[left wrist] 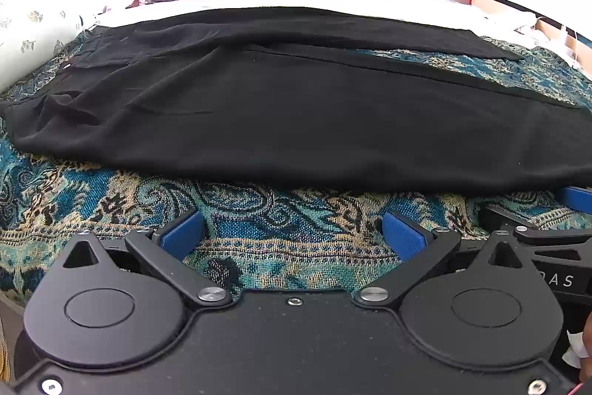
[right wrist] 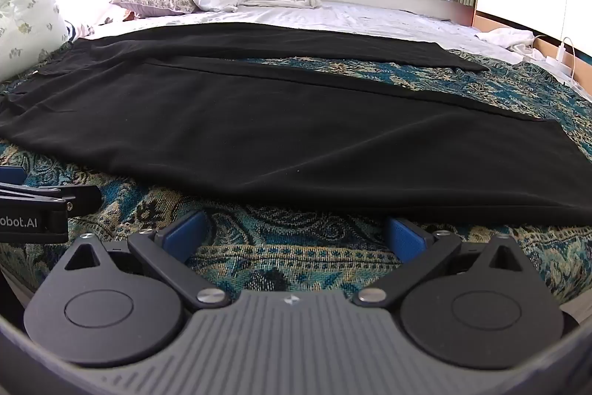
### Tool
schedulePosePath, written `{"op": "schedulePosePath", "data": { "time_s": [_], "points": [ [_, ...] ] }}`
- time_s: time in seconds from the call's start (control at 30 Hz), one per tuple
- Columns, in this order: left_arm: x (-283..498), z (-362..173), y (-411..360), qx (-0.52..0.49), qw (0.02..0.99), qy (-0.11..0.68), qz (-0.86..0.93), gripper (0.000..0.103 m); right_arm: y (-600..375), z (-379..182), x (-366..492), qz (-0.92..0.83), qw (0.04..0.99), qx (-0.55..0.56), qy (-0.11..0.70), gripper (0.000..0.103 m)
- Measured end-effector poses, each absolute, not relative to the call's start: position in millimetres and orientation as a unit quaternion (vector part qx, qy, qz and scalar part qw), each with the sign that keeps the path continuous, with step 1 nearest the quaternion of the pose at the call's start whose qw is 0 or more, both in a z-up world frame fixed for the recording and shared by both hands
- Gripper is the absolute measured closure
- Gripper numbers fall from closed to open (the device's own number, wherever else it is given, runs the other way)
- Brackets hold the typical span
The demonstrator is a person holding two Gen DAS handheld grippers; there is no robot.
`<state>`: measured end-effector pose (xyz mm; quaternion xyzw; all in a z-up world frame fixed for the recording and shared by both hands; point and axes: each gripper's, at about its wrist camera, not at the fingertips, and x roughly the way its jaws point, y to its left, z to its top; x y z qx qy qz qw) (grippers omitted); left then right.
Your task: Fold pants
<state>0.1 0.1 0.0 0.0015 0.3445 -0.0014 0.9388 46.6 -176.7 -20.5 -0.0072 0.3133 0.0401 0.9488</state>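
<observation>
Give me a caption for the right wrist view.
Open right gripper poised before black pants spread on a patterned bedspread.

The left gripper (left wrist: 292, 228) and right gripper (right wrist: 296, 232) sit side by side, tilted downward, jaws spread wide and empty.

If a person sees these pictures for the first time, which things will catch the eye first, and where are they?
The black pants stand out first: spread flat across the middle of the bed, waist to the left, legs running right. Under them lies a blue and gold patterned bedspread, bright against the dark cloth. In front, the left gripper and right gripper hover open just short of the pants' near edge, holding nothing.
</observation>
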Motion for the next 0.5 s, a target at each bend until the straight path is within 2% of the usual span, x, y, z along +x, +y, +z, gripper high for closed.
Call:
{"op": "schedulePosePath", "data": {
  "time_s": [0.5],
  "points": [
    [0.0, 0.1, 0.2, 0.001, 0.939, 0.344, -0.001, 0.0, -176.3, -20.8, 47.4, 0.04, 0.947, -0.007, 0.319, 0.0]
  ]
}}
